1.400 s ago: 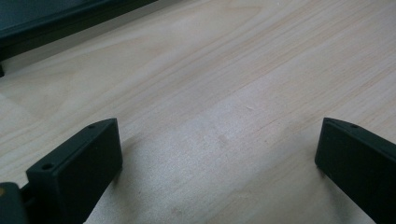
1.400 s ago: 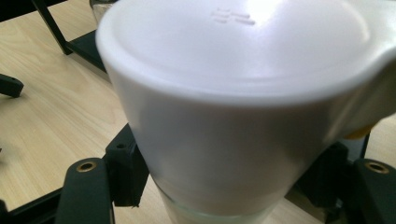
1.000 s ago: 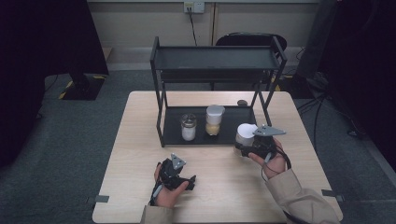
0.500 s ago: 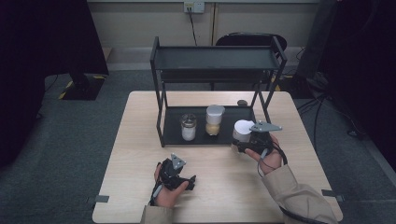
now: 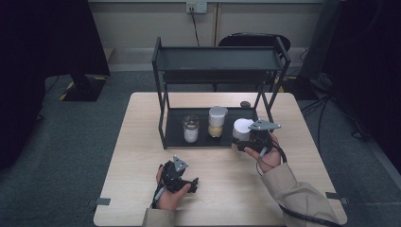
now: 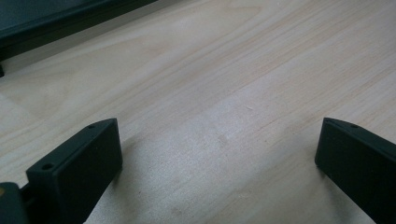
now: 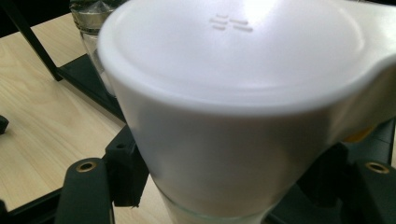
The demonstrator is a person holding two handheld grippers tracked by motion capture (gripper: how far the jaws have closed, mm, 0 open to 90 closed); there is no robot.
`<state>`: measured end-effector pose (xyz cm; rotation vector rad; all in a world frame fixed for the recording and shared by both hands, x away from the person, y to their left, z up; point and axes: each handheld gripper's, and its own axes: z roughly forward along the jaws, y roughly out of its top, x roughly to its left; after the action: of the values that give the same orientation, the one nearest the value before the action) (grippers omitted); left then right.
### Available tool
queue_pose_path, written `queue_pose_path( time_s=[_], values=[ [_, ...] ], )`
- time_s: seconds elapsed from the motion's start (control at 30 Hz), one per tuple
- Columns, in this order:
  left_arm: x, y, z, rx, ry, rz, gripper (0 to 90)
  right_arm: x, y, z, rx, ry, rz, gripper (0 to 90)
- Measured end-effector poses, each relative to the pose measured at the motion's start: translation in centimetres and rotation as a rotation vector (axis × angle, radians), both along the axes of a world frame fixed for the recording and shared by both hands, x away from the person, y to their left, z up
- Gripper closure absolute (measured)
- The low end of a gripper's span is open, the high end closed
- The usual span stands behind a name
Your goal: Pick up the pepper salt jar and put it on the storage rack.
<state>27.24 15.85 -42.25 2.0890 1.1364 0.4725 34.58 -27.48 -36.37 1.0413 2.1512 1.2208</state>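
- The left gripper [image 5: 182, 182] rests low on the pale wooden table [image 5: 142, 142], near its front edge; in the left gripper view its two black jaws stand wide apart with nothing but bare wood grain between them.
- On the lower shelf of the black metal two-tier rack [image 5: 217, 59] stand a small clear glass jar with white contents [image 5: 190, 128] and, to its right, a jar of tan powder with a grey-white cap [image 5: 217, 121].
- The right gripper [image 5: 246, 142] is clamped on the white-lidded glass jar [image 5: 243, 128], which sits at the right end of the lower shelf, just beside the tan jar; the right gripper view shows the jaws pressed to the glass below the broad lid [image 7: 233, 70].
- By my reading, the step in hand is setting this third jar on the shelf. The next move calls for seating it flat, then easing the jaws off without nudging its neighbour.
- Whether the jar's base already touches the shelf I cannot tell; the lid hides its contents, and a small dark object [image 5: 245, 104] behind the rack is too small to make out.
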Motion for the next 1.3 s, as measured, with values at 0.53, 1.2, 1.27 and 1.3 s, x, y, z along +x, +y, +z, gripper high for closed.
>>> queue_pose_path(
  time_s=[0.53, 1.2, 1.27, 1.3],
  values=[
    [0.0, 0.0, 0.0, 0.000, 0.000, 0.000, 0.0, 1.1, 0.3, 0.4, -0.007, -0.007, -0.008, 30.4],
    [0.0, 0.0, 0.0, 0.000, 0.000, 0.000, 0.0, 2.9, 0.9, 0.6, 0.008, 0.011, -0.046, 30.4],
    [0.0, 0.0, 0.0, 0.000, 0.000, 0.000, 0.0, 3.1, 1.0, 0.5, 0.006, 0.010, -0.050, 30.4],
    [0.0, 0.0, 0.0, 0.000, 0.000, 0.000, 0.0, 3.1, 1.0, 0.5, 0.005, 0.012, -0.054, 30.4]
  ],
)
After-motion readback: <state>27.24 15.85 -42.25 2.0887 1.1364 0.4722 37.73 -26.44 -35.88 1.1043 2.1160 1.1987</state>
